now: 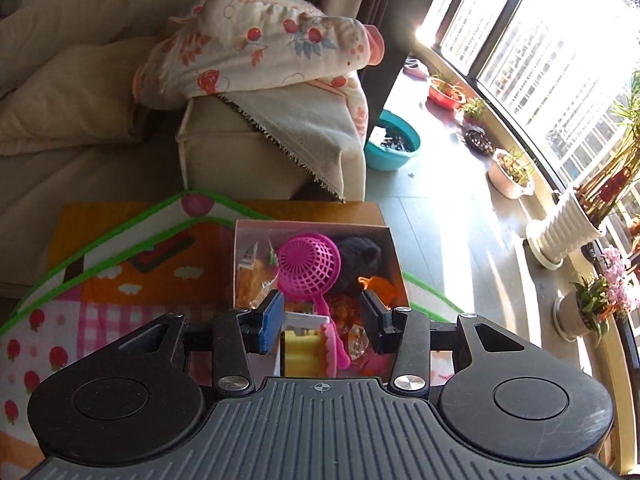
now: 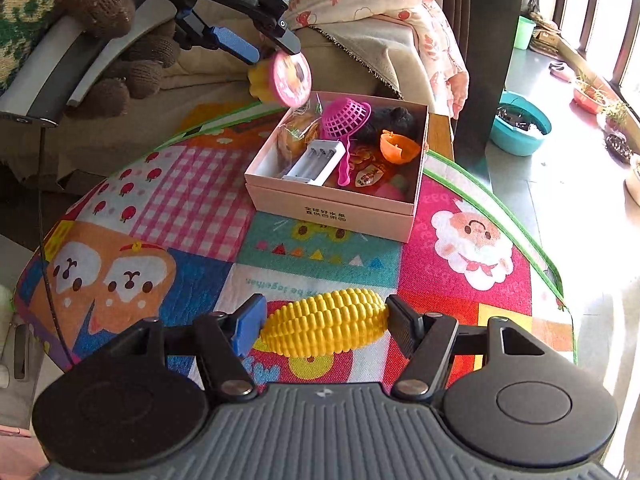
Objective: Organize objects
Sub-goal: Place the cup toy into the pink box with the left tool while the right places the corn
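The right gripper (image 2: 324,330) was clamped on the toy corn (image 2: 326,327), 1 finger at each end of the cob, so the long axis ran straight across the jaws. That end-to-end hold looked chosen to keep the ridged plastic from rolling. The corn sat low over the patchwork mat (image 2: 200,216), well short of the pink box (image 2: 336,216).

Up at the box's far left corner, the left gripper (image 2: 260,50) hung over the rim with the yellow-and-pink toy (image 2: 282,80) just beneath its fingertips. From the left wrist view that toy (image 1: 306,350) sat between fingers spread wider than it, so the jaws read as open and the toy looked released or about to drop. It was poised above the white battery charger (image 2: 316,160), beside the pink strainer (image 2: 344,120) and the orange cup (image 2: 398,148).

The box was already crowded; the corn would likely need the near-right gap.
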`<state>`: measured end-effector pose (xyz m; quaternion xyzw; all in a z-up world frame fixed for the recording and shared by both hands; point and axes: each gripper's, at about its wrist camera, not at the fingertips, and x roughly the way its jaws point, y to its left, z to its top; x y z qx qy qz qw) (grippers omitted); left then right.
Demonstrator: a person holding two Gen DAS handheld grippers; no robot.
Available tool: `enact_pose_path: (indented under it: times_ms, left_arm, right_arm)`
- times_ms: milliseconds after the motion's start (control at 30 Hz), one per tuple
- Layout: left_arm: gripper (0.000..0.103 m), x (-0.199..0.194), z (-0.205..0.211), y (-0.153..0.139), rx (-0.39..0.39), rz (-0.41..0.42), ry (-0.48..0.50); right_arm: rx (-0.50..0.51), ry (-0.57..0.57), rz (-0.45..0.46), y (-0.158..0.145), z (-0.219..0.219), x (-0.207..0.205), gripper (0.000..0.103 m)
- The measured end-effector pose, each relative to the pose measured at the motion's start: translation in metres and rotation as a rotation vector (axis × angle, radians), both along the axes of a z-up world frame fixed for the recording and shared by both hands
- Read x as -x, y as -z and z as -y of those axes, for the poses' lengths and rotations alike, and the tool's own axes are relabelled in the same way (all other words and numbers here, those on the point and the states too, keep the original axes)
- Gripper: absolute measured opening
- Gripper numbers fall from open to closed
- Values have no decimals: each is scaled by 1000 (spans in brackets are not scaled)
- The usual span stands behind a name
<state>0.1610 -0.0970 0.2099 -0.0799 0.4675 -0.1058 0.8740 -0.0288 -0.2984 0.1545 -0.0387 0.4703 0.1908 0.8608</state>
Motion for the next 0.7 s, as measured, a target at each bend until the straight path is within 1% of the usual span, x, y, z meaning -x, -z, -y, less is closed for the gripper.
enact_pose_path:
  times_ms: [100, 200, 267, 367, 433, 467, 533, 700]
  left_arm:
    - [46, 2, -4, 7, -15, -24, -26]
    - [46, 13, -12, 16, -5, -80, -61]
    - [46, 26, -16, 25, -16, -129, -59]
    - [46, 46, -20, 40, -75, -195, -55]
    - [46, 60, -22, 47, -123, -236, -69]
    - [46, 66, -24, 49, -137, -255, -81]
    - [46, 78, -28, 51, -133, -280, -91]
    - [46, 91, -32, 55, -121, -296, -68]
  right_arm:
    - [11, -12, -13, 5, -1, -1, 65]
    - [8, -17, -30, 9, -2, -3, 65]
    - [13, -25, -42, 12, -4, -6, 65]
    - [19, -45, -42, 15, -10, -14, 65]
    - [26, -60, -27, 14, -14, -23, 65]
    - [34, -65, -18, 14, -17, -27, 65]
    - [50, -66, -4, 10, -21, -41, 65]
    - [48, -21, 51, -17, -24, -87, 65]
